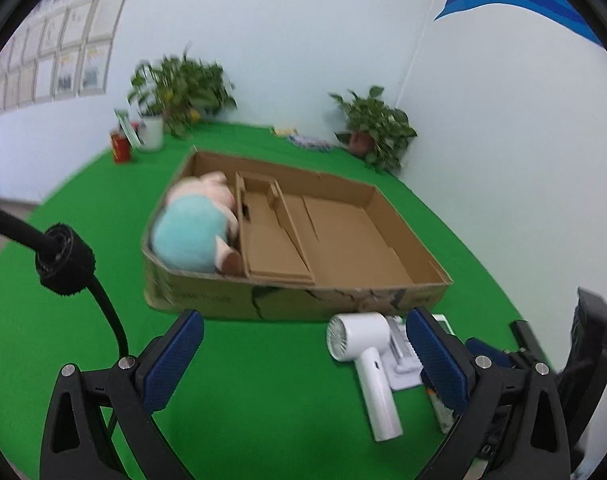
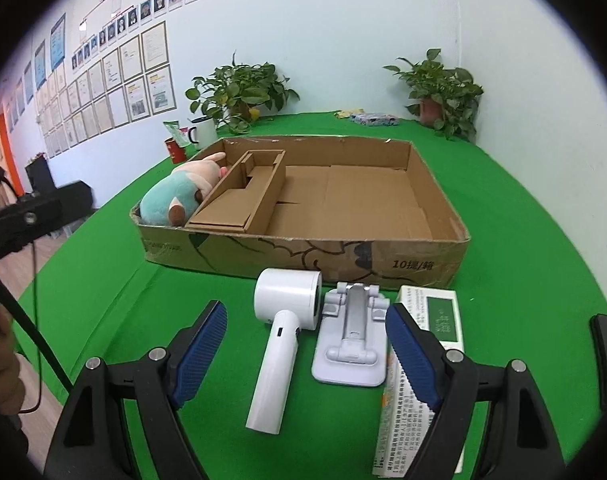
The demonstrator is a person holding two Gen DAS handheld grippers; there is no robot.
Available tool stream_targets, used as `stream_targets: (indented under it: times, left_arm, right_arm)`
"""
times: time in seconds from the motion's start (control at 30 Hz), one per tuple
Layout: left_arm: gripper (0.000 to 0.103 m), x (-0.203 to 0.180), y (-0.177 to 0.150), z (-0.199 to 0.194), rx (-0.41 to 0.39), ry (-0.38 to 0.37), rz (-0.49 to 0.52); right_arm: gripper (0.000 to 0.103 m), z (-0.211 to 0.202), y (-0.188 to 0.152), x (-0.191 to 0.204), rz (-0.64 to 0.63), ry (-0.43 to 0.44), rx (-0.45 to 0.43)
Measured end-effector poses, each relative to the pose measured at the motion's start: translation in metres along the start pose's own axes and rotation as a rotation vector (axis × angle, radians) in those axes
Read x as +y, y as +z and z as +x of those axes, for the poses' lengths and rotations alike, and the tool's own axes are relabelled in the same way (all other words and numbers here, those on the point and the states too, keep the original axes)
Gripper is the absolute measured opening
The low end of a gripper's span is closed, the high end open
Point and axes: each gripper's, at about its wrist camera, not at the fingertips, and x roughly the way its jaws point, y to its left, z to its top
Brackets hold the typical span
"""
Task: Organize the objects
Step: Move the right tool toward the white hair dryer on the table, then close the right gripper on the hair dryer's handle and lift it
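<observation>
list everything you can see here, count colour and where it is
shallow cardboard box: one, brown, middle of the green table
plush pig toy: one, pink and teal, left compartment of the box
cardboard insert: one, brown, inside the box beside the toy
handheld hair dryer: one, white, on the table in front of the box
folding phone stand: one, white, right of the dryer
small cartons: two, white with green and orange print, right of the stand
potted plants: two, green, back of the table
mug: one, white, by the left plant
can: one, red, near the mug
left gripper: black, blue pads, open
right gripper: black, blue pads, open over the dryer
</observation>
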Motion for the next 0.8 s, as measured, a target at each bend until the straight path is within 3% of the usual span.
stream_targets:
  times: [0.1, 0.2, 0.27, 0.4, 0.57, 0.63, 0.8]
  left_arm:
    - [0.101, 0.013, -0.007, 0.031, 0.094, -0.092, -0.075]
    - [0.100, 0.016, -0.016, 0.067, 0.195, -0.164, -0.102]
    - [0.096, 0.013, -0.023, 0.092, 0.273, -0.242, -0.095]
    - [0.082, 0.008, -0.039, 0.126, 0.401, -0.356, -0.127]
    - [0.078, 0.005, -0.045, 0.145, 0.437, -0.430, -0.159]
    - [0.075, 0.006, -0.046, 0.148, 0.444, -0.441, -0.167]
    - [0.072, 0.010, -0.056, 0.153, 0.481, -0.446, -0.198]
  right_arm:
    - [0.081, -0.002, -0.024, 0.004, -0.037, 0.077, 0.017]
    - [0.081, -0.001, -0.047, 0.014, -0.084, 0.090, 0.043]
    - [0.081, 0.003, -0.054, 0.016, -0.068, 0.117, 0.064]
    - [0.079, 0.020, -0.050, 0.014, -0.040, 0.092, 0.096]
    - [0.054, 0.040, -0.043, 0.013, -0.021, 0.088, 0.157]
    - [0.034, 0.046, -0.042, 0.016, -0.032, 0.088, 0.179]
    - [0.029, 0.046, -0.048, 0.014, -0.020, 0.102, 0.184]
